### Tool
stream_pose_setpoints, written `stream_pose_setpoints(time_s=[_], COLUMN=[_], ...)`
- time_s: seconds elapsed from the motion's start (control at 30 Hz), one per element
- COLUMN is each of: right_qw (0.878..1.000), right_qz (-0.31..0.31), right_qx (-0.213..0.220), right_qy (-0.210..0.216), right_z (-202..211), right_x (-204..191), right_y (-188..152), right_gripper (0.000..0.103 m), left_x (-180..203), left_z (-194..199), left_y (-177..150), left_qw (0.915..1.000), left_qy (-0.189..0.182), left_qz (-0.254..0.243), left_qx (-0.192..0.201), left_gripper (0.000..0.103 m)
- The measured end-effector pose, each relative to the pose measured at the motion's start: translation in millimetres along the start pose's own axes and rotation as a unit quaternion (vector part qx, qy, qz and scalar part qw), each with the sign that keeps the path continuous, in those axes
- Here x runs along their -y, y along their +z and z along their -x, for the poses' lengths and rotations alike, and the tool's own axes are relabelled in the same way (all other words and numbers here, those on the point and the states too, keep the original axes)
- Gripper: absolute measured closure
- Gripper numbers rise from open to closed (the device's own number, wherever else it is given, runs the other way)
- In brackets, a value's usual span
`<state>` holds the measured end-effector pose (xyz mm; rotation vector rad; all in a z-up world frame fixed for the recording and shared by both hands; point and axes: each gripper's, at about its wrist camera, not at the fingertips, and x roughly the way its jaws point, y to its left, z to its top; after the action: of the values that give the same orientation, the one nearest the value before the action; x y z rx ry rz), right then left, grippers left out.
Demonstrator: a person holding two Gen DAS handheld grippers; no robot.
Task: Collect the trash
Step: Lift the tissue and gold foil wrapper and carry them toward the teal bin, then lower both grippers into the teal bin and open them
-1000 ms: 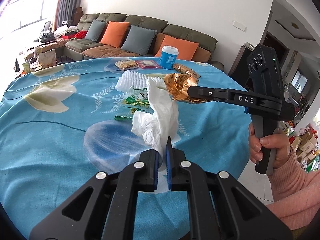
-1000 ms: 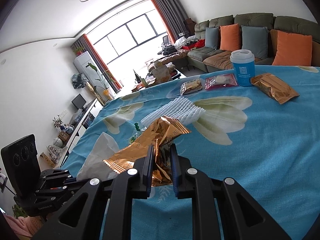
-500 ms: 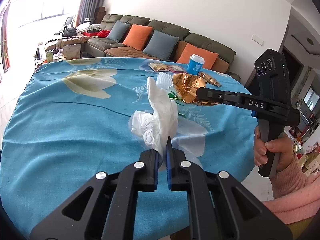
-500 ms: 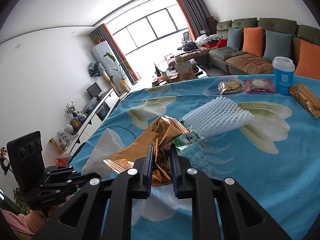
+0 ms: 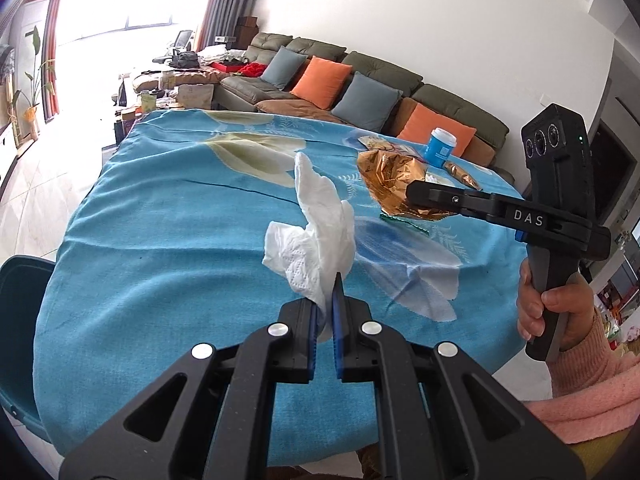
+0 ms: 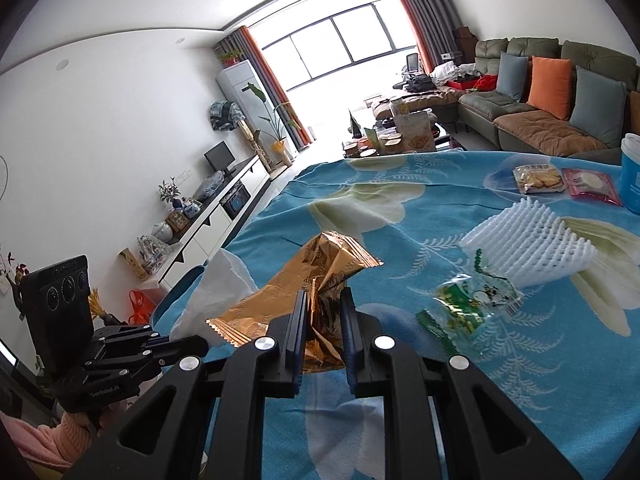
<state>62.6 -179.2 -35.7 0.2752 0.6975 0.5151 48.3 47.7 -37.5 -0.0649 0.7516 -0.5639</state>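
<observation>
My left gripper (image 5: 326, 312) is shut on a crumpled white tissue (image 5: 316, 232) and holds it above the blue floral tablecloth (image 5: 168, 216). My right gripper (image 6: 322, 328) is shut on a crinkled gold foil wrapper (image 6: 320, 268), also held above the cloth. In the left wrist view the right gripper (image 5: 416, 194) sits to the right with the gold wrapper (image 5: 396, 184) in it. In the right wrist view the tissue (image 6: 216, 292) and the left gripper (image 6: 188, 346) show at the lower left.
On the table lie a green snack wrapper (image 6: 468, 304), white foam netting (image 6: 532, 244), a cracker packet (image 6: 536, 178), a pink packet (image 6: 592, 184), a blue cup (image 5: 440, 148) and another gold wrapper (image 5: 460, 174). A dark bin rim (image 5: 20, 308) stands by the table's left edge.
Both grippers have swung left toward the table's left edge, each still holding its item. The dark bin has come into the left wrist view.
</observation>
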Motion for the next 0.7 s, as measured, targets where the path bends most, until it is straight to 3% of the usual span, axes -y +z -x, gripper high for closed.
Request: stream_pose_setpoints(time_s=[0.7], right_qw=[0.994], right_qz=[0.065], right_qx=[-0.048], right_qy=[0.067], right_z=[-54.9], right_x=[-72.4], right_y=[6.6], right_gripper=[0.088], left_x=[-77.0], left_z=[55.6], left_y=[-23.3], left_qw=[0.9918], left_qy=[0.085], left_qz=[0.087], left_qx=[0.039], left_gripper=[0.096])
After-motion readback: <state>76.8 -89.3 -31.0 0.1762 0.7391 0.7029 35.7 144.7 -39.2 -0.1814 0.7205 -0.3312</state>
